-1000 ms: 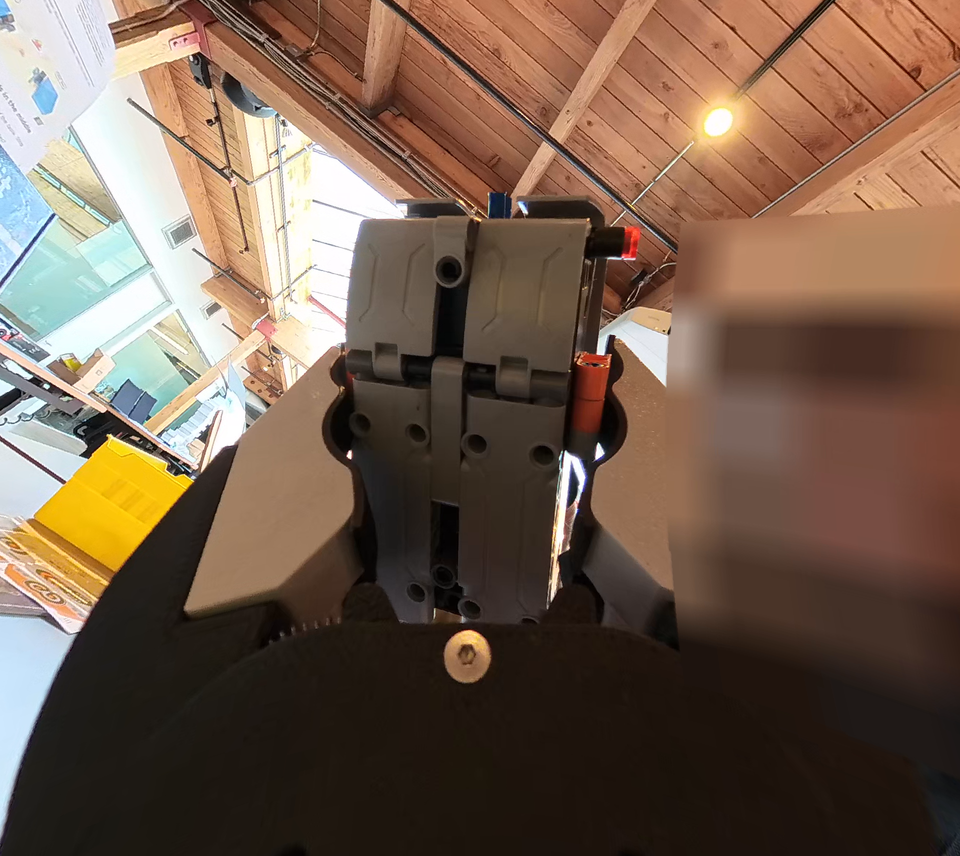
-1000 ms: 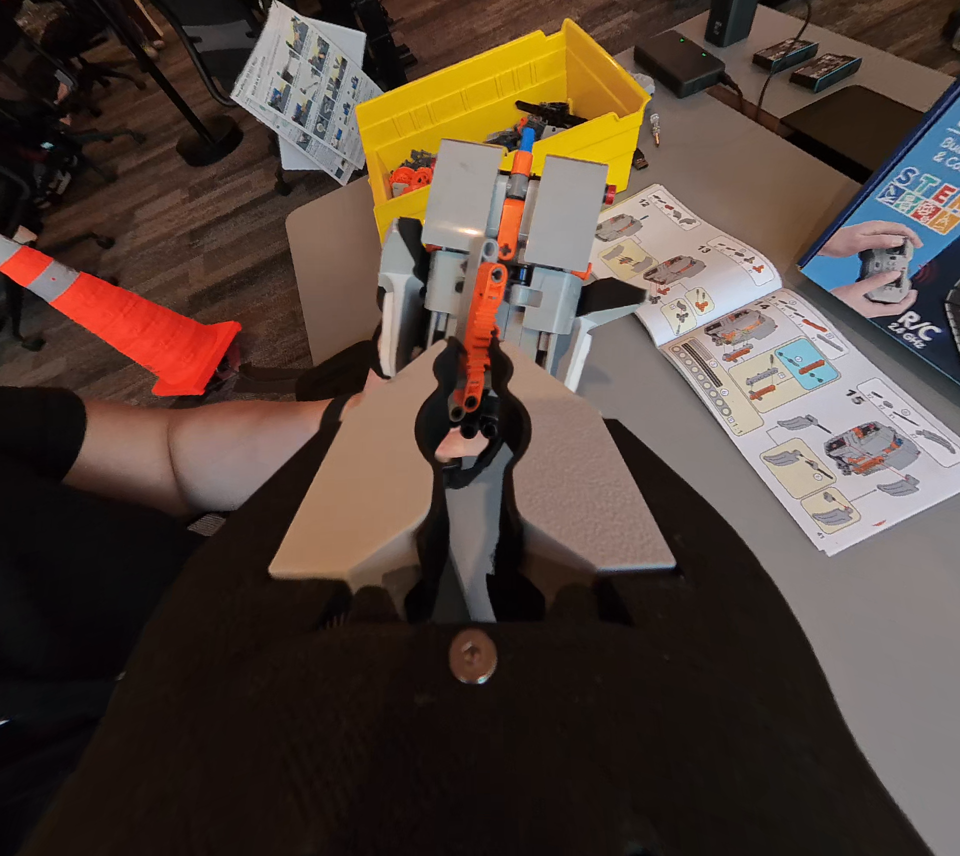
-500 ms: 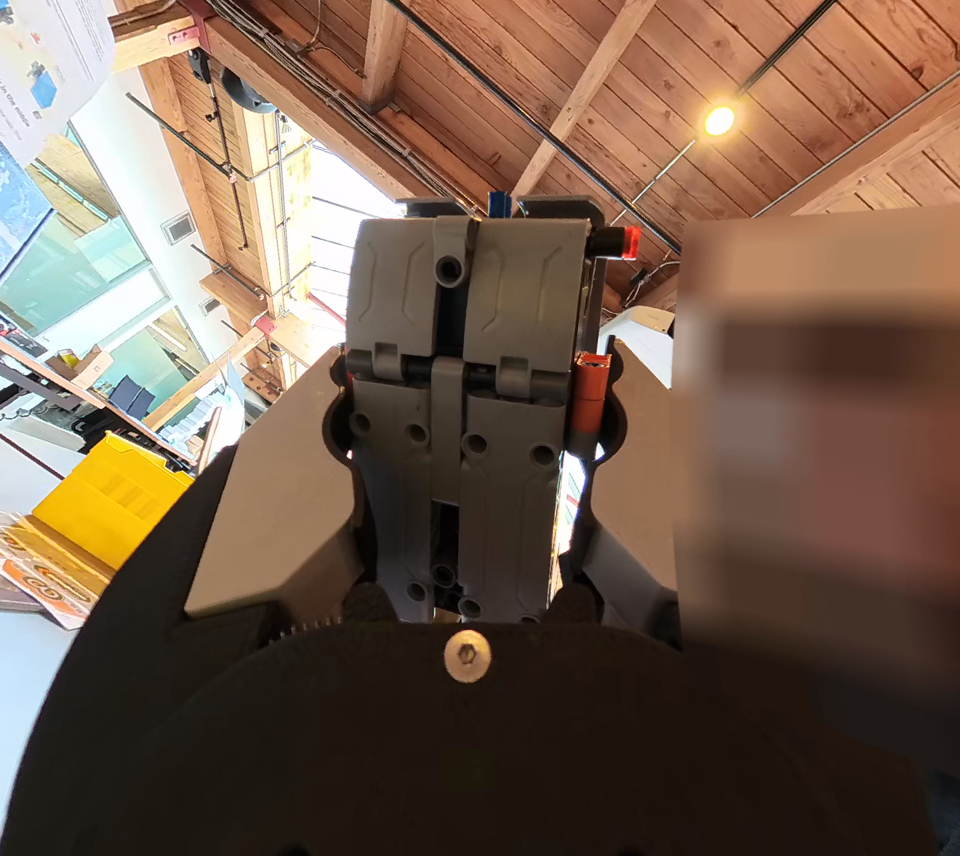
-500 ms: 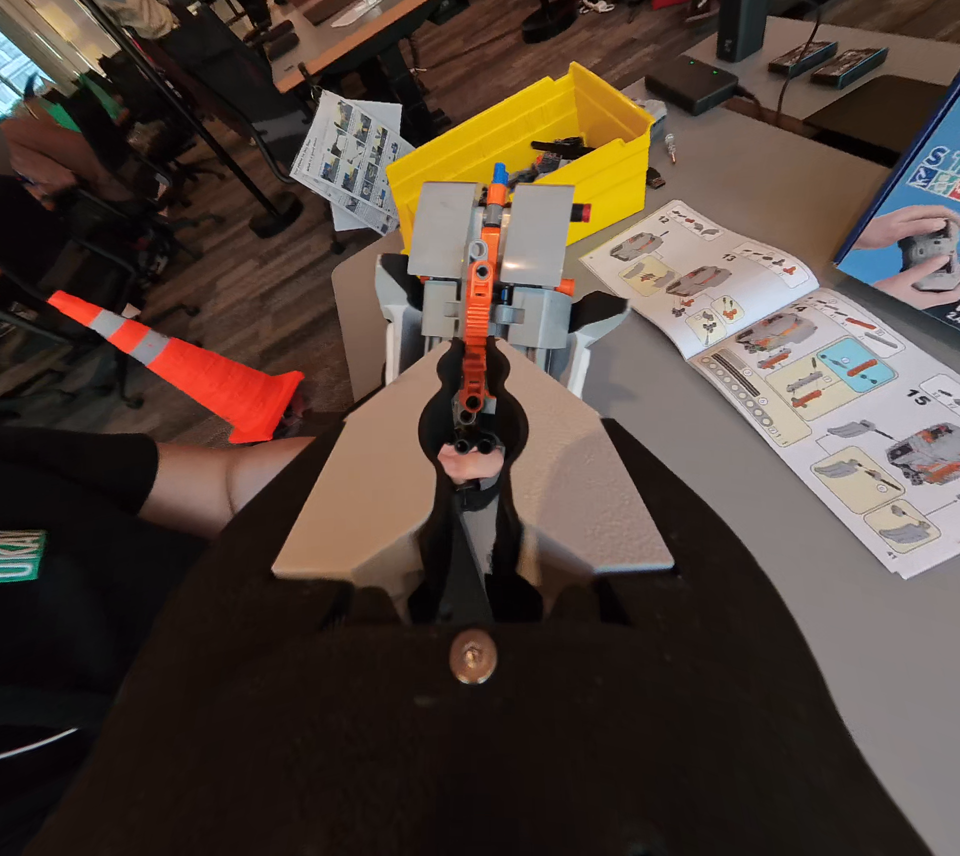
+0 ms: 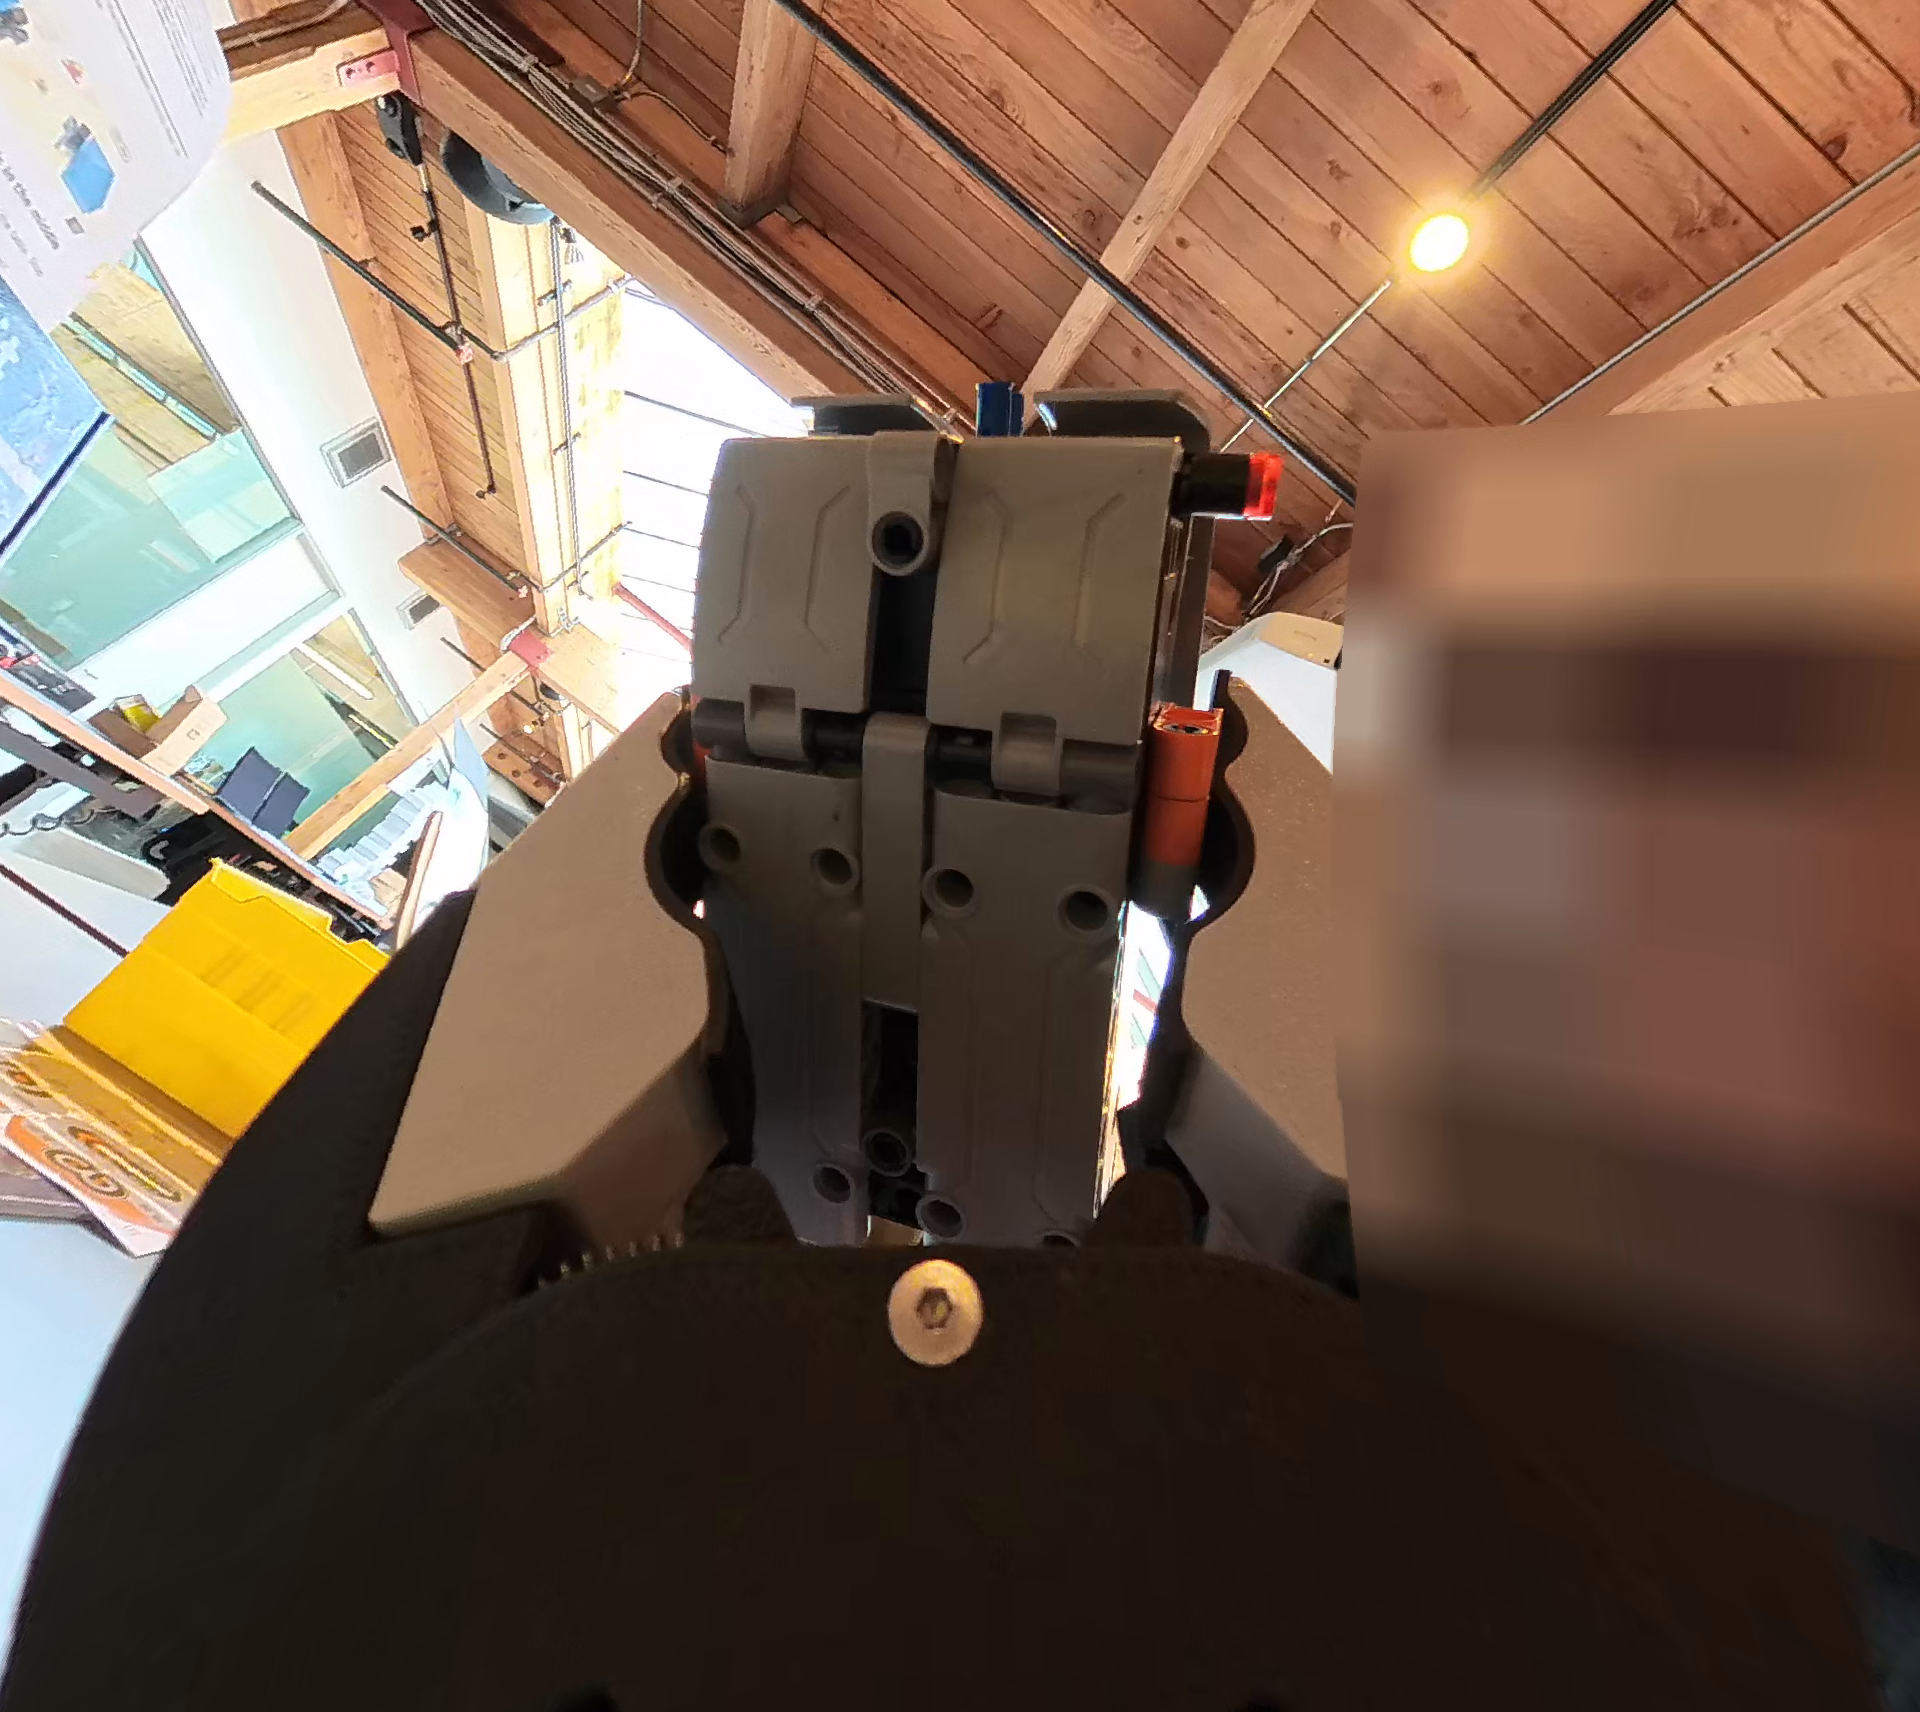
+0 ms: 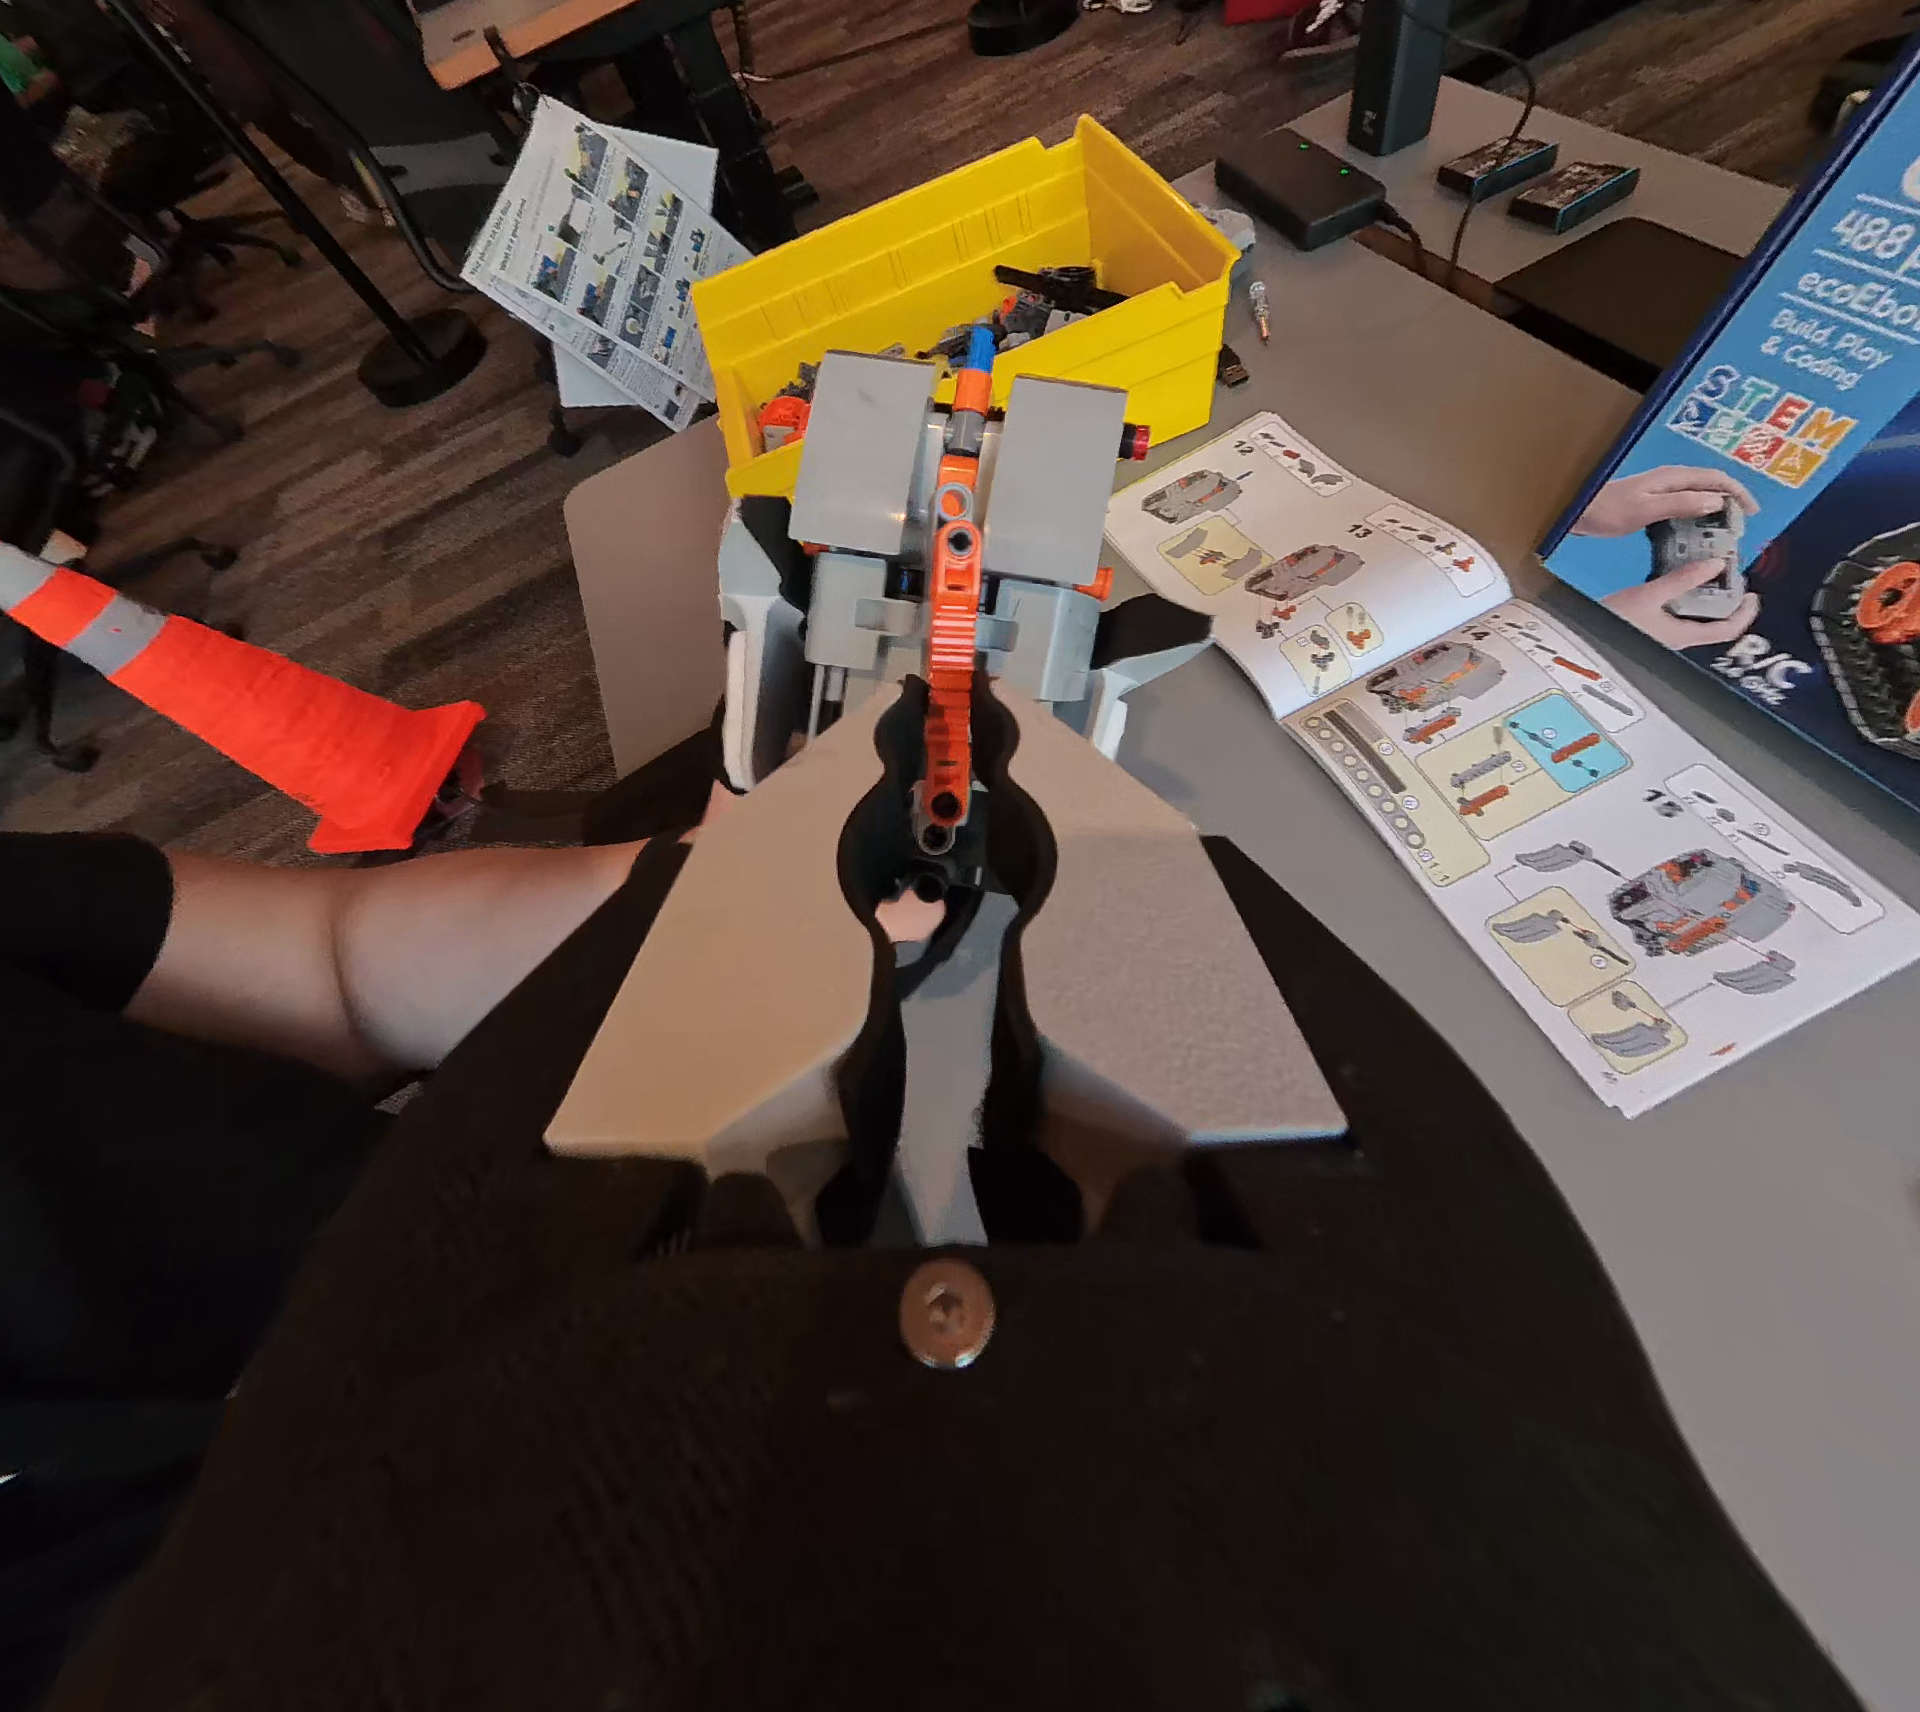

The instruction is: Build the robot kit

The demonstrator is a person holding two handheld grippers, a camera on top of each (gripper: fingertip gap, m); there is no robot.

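Note:
My left gripper (image 5: 940, 789) points up at the ceiling and is shut on a grey brick assembly (image 5: 925, 623) of hinged panels. An orange pin (image 5: 1179, 789) sits on its right side and a red-tipped black pin (image 5: 1236, 485) near its top. My right gripper (image 6: 948, 727) is shut on an orange beam (image 6: 954, 623). The beam's far end lies against the middle gap of the same grey assembly (image 6: 862, 457). The left gripper's fingers (image 6: 743, 675) show on both sides of the assembly in the right wrist view.
A yellow bin (image 6: 935, 280) of loose parts stands behind the assembly on the grey table (image 6: 1455, 332). An open instruction booklet (image 6: 1507, 727) and a blue box (image 6: 1787, 415) lie to the right. A person's forearm (image 6: 364, 935) is at left, with an orange cone (image 6: 260, 706) on the floor.
My right gripper has shifted and the orange beam now lines up straighter with the gap between the grey panels. The left gripper and the assembly have barely moved.

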